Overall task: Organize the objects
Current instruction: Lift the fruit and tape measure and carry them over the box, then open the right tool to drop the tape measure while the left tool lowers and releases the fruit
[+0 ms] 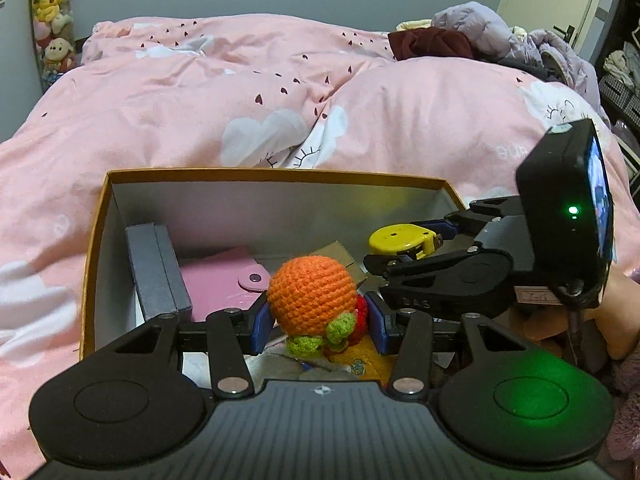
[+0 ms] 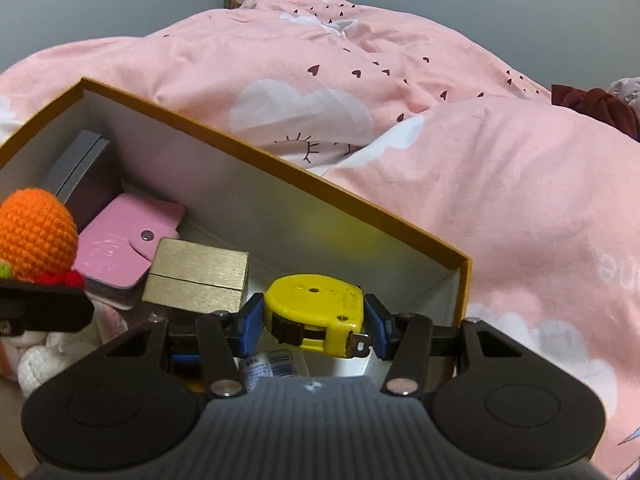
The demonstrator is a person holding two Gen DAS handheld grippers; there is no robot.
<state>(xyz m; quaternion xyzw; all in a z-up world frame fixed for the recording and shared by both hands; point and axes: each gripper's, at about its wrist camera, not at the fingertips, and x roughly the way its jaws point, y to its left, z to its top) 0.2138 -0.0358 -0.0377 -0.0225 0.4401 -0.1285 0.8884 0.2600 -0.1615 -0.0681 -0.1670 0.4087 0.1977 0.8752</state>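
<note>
An open cardboard box (image 1: 276,176) with an orange rim and white walls lies on the bed; it also shows in the right wrist view (image 2: 248,148). My left gripper (image 1: 318,322) is shut on an orange crocheted toy (image 1: 312,288) with green and red parts, held over the box. The toy shows at the left of the right wrist view (image 2: 36,236). My right gripper (image 2: 314,320) is shut on a yellow tape measure (image 2: 316,304), held over the box's right end. The tape measure (image 1: 400,240) and right gripper also show in the left wrist view.
Inside the box lie a dark grey case (image 1: 158,272), a pink snap wallet (image 2: 124,248), a small brass-coloured box (image 2: 196,276) and white plush items (image 2: 36,364). A pink quilt (image 1: 240,92) surrounds the box. Clothes (image 1: 492,36) pile at the far right.
</note>
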